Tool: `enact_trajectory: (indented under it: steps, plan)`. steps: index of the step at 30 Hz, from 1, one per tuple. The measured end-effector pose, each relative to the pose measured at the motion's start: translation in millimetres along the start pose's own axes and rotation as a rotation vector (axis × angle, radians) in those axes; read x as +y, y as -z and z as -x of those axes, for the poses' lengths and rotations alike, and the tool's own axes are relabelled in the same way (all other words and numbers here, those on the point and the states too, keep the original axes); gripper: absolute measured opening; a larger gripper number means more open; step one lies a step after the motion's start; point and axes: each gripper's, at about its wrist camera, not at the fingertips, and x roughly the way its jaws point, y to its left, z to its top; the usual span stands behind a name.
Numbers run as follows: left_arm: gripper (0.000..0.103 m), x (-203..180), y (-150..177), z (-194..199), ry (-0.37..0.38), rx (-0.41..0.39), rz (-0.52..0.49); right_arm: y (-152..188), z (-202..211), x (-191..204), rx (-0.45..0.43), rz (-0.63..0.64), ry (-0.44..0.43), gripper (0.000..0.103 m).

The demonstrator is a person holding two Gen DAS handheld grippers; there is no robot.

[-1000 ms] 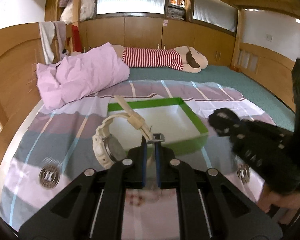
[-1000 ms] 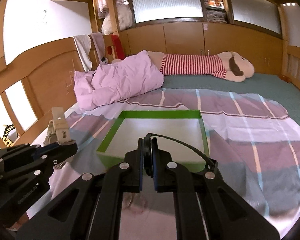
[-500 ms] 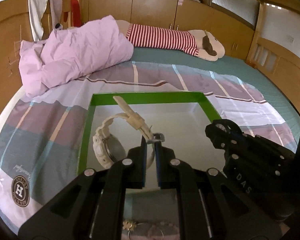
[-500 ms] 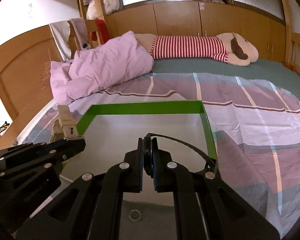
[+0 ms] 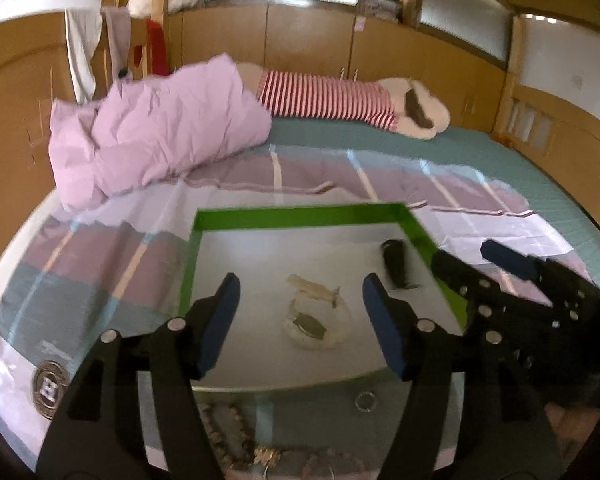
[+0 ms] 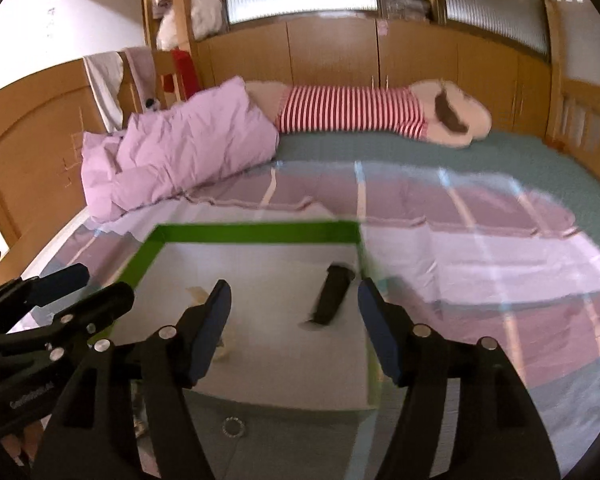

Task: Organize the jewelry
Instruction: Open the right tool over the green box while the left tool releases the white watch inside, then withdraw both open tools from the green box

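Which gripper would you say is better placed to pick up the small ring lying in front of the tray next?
Right, probably: the ring lies between the right gripper's open fingers, nearer than in the left view.

Left wrist camera sits low and close over the near edge of the green-walled tray [image 5: 300, 218] on the bed [image 5: 480, 152], facing the far wooden cabinets. Right wrist camera looks the same way from just to the right, over the tray's [image 6: 256, 232] near right corner. Both share the tray, pink pillow [image 5: 160, 136] and striped plush [image 5: 332, 100].
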Motion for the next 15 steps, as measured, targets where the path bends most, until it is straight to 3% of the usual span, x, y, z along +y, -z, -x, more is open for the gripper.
enact_trajectory:
  steps: [3, 4, 7, 12, 15]
  plan:
    - [0.071, 0.5, -5.1, 46.2, 0.004, -0.047, -0.012, -9.8, 46.9, 7.8, -0.014, 0.000, 0.032, 0.065]
    - [0.077, 1.7, -6.1, 62.1, -0.002, -0.064, -0.010, -12.6, 64.9, 11.1, -0.026, -0.008, 0.049, 0.068]
    - [0.081, 1.4, -2.2, 112.1, -0.007, -0.099, -0.023, -9.2, 109.4, 22.7, -0.050, -0.022, 0.053, 0.077]
    - [0.087, 8.1, 39.2, 182.5, -0.042, -0.132, -0.034, 35.1, 160.4, 30.6, -0.025, -0.037, 0.055, 0.078]
    - [0.088, 18.5, 76.8, 208.6, -0.050, -0.107, -0.019, 68.5, 185.2, 38.4, 0.004, -0.036, 0.049, 0.078]
